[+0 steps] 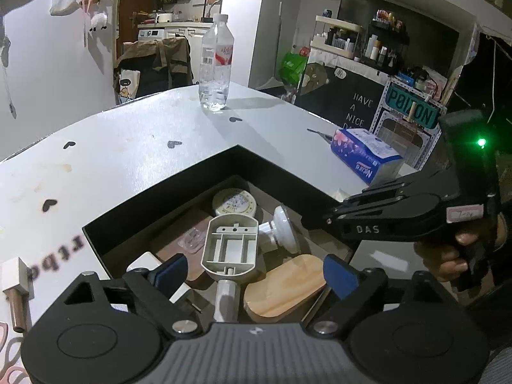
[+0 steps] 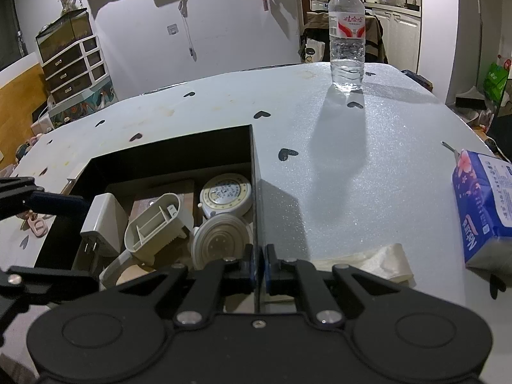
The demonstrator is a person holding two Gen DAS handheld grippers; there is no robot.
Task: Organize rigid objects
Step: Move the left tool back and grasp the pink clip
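A black open box (image 1: 272, 172) (image 2: 166, 156) sits on the white table. Inside lie a grey plastic housing with a stub handle (image 1: 228, 246) (image 2: 156, 224), a round tape measure (image 1: 233, 203) (image 2: 225, 195), a white round-based knob (image 1: 283, 228) (image 2: 220, 240), a white plug adapter (image 2: 102, 220) and a wooden lid (image 1: 284, 288). My left gripper (image 1: 254, 272) hangs open over the box, its blue pads (image 1: 172, 267) on either side of the grey housing without touching it. My right gripper (image 2: 260, 262) (image 1: 308, 220) is shut on the box's right wall.
A water bottle (image 1: 216, 64) (image 2: 347, 35) stands at the table's far side. A blue tissue pack (image 1: 364, 156) (image 2: 483, 211) and crumpled paper (image 2: 384, 259) lie right of the box. A white block with a metal rod (image 1: 16, 288) and a pink item (image 2: 36, 224) lie left of it.
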